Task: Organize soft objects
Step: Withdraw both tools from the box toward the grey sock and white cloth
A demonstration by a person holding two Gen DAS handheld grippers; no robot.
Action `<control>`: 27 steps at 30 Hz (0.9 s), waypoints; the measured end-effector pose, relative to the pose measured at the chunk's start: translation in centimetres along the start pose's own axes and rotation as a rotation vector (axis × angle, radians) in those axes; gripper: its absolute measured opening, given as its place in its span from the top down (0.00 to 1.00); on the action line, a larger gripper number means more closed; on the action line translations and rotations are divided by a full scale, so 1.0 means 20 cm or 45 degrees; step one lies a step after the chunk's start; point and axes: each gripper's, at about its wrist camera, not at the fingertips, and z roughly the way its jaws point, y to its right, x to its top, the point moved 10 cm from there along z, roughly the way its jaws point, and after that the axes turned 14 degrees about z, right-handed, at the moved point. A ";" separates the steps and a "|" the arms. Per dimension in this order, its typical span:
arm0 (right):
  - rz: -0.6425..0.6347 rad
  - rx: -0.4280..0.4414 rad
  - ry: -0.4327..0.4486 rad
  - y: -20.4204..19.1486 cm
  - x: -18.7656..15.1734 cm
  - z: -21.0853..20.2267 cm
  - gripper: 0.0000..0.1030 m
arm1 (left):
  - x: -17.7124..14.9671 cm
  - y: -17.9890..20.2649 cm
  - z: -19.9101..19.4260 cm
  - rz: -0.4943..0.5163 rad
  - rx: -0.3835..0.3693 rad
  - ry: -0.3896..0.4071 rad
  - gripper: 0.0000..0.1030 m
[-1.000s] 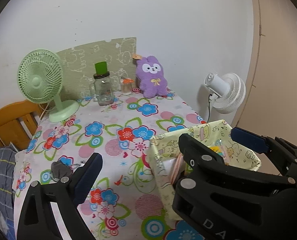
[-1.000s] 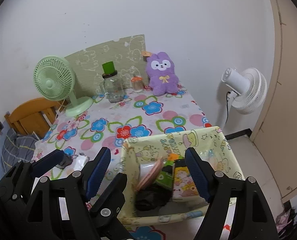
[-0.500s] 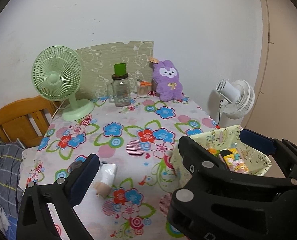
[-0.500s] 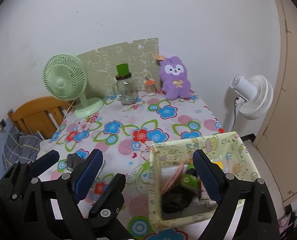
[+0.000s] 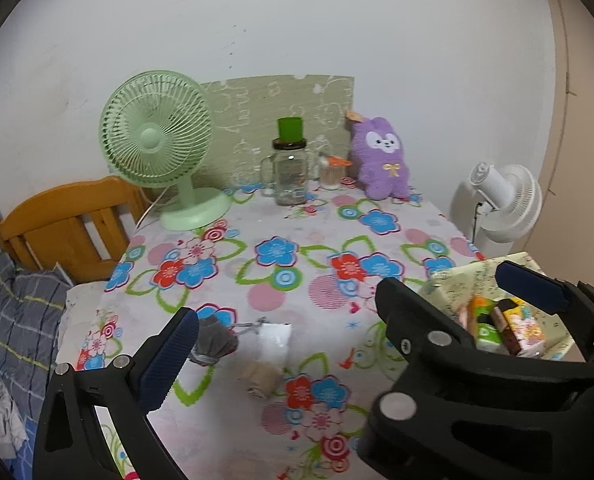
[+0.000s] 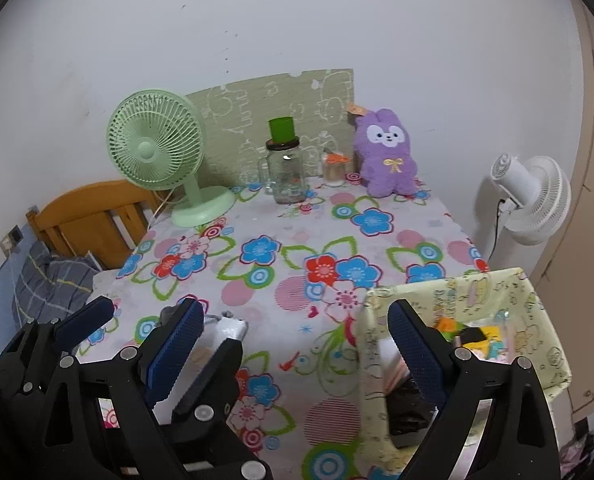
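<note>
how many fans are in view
2. The green desk fan stands on the table at its far left, by the wall. The white fan stands off the table's right edge, near the door. None other shows.

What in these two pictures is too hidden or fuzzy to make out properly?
- Fabric bin: in the right wrist view the right gripper covers part of its contents; the dark thing at the bottom can't be identified.
- Grey soft item: in the left wrist view the left gripper finger overlaps its left part.
- White pouch and beige roll: blurred, kind unclear.
- Small jar beside the purple plush: too small to read.
</note>
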 end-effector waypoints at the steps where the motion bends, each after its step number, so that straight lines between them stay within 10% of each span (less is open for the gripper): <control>1: -0.004 0.003 -0.002 -0.01 0.00 0.01 0.08 | -0.01 -0.01 0.00 -0.001 0.002 -0.004 0.00; 27: 0.009 0.005 -0.124 -0.21 -0.16 0.39 0.08 | -0.21 -0.32 0.33 -0.031 0.048 -0.156 0.00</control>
